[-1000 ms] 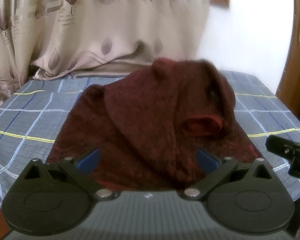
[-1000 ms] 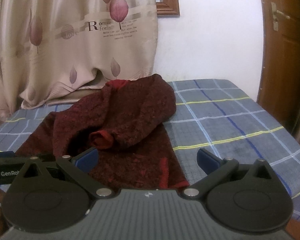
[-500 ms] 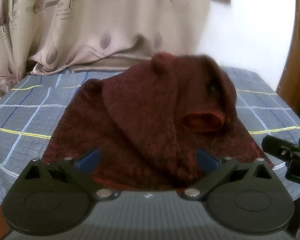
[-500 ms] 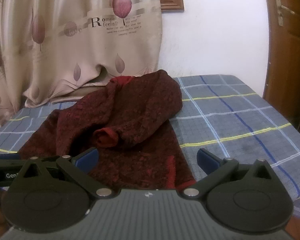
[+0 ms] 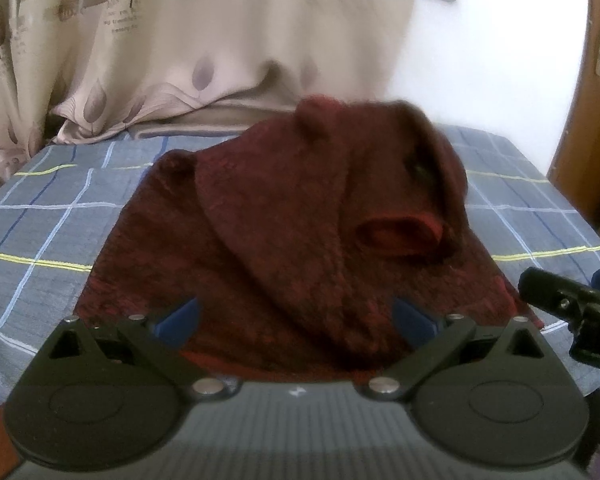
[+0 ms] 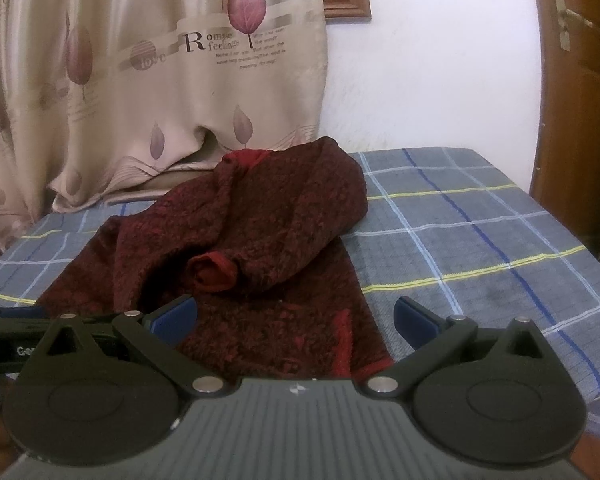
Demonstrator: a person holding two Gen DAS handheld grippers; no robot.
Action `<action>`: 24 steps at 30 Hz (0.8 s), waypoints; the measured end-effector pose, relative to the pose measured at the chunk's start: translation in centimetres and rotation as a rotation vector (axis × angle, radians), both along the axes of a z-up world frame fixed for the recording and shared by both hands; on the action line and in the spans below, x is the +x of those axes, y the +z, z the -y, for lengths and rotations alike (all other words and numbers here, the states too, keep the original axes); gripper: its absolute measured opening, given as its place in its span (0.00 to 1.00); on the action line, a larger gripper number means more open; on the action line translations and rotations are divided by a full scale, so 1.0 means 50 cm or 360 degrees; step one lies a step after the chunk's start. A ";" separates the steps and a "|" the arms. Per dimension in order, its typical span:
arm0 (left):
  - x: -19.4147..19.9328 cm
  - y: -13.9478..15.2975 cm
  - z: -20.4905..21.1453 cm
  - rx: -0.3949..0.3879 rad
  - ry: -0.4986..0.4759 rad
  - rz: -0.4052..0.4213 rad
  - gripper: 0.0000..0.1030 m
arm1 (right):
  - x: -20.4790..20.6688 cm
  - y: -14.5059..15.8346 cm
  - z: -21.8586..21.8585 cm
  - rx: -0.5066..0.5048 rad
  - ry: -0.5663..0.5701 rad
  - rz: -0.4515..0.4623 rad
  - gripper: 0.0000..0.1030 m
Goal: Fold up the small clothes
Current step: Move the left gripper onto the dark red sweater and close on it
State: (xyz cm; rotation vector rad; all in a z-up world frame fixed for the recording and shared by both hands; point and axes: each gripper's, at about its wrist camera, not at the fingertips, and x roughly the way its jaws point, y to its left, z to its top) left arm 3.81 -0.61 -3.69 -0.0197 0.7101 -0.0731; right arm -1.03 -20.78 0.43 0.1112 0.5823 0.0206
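Blue-grey plaid cloth-covered table [image 6: 480,240]; crumpled dark-red fleece garment [image 6: 260,232] at 12 o'clock. Left gripper [image 5: 296,316] and right gripper [image 6: 296,316] wide open, empty (risk: pinching only one layer, so the bunched sleeve drags).

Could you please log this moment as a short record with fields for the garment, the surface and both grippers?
garment: dark red sweater, partly folded, sleeve cuff lying on top
surface: blue plaid cloth
left gripper: open, empty, over the sweater's near hem
right gripper: open, empty, at the sweater's near right corner
backdrop: leaf-print curtain
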 end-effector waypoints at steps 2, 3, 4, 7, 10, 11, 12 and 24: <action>0.002 -0.002 0.000 -0.0009 -0.0005 -0.0010 1.00 | -0.001 -0.001 -0.001 0.0002 -0.0003 0.0002 1.00; 0.002 -0.002 0.000 -0.0011 -0.0006 -0.0013 1.00 | -0.001 -0.001 0.000 0.0005 -0.0001 0.0000 1.00; 0.003 -0.003 0.000 -0.0012 -0.0004 -0.0015 1.00 | -0.001 -0.002 0.001 0.0007 -0.0001 -0.0001 1.00; 0.006 -0.004 -0.004 -0.0035 -0.0006 -0.0037 1.00 | -0.002 -0.002 0.000 0.0009 -0.0005 -0.0004 1.00; 0.013 -0.008 -0.013 -0.0089 0.0003 -0.0078 1.00 | -0.005 0.000 0.001 0.0012 -0.0002 -0.0017 1.00; 0.016 -0.011 -0.017 -0.0120 -0.0004 -0.0094 1.00 | -0.008 0.001 0.002 0.0010 -0.0003 -0.0016 1.00; 0.019 -0.013 -0.020 -0.0145 -0.0010 -0.0110 1.00 | -0.011 0.003 0.003 0.0009 -0.0005 -0.0012 1.00; 0.055 -0.042 -0.034 -0.0274 0.0017 -0.0237 1.00 | -0.003 0.005 0.014 0.0032 -0.0027 0.0000 1.00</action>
